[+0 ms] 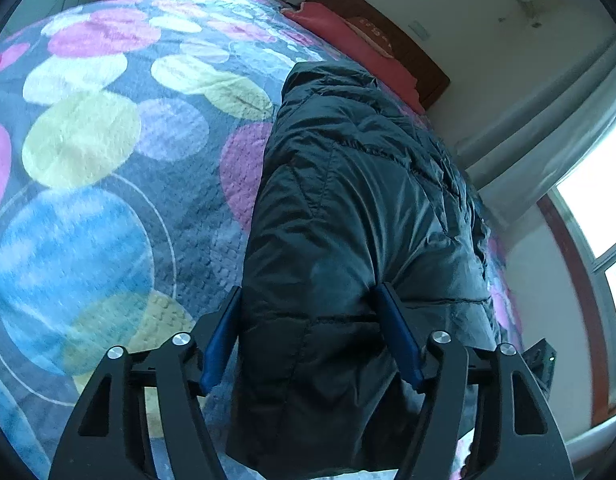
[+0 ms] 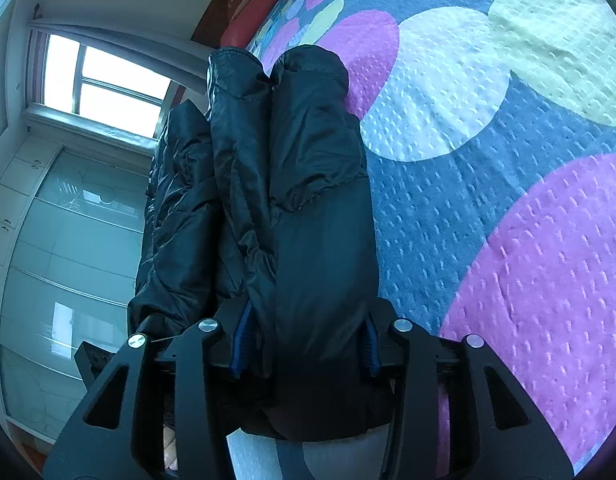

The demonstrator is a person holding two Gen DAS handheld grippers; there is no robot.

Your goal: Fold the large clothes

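Note:
A dark puffy quilted jacket [image 1: 348, 200] lies on a bed, folded lengthwise. My left gripper [image 1: 310, 300] is shut on a thick fold of the jacket, blue pads [image 1: 396, 332] pressing each side. In the right wrist view the jacket [image 2: 308, 180] runs away from me with its two sleeve ends side by side at the far end. My right gripper [image 2: 308, 320] is shut on a thick bundle of the jacket, which fills the gap between its fingers.
The bed has a grey quilted bedspread [image 1: 107, 160] with big coloured circles, also in the right wrist view [image 2: 508, 200]. A red pillow [image 1: 348, 36] and wooden headboard lie at the far end. A window [image 2: 95, 84] and glass wardrobe doors [image 2: 67, 260] stand beside the bed.

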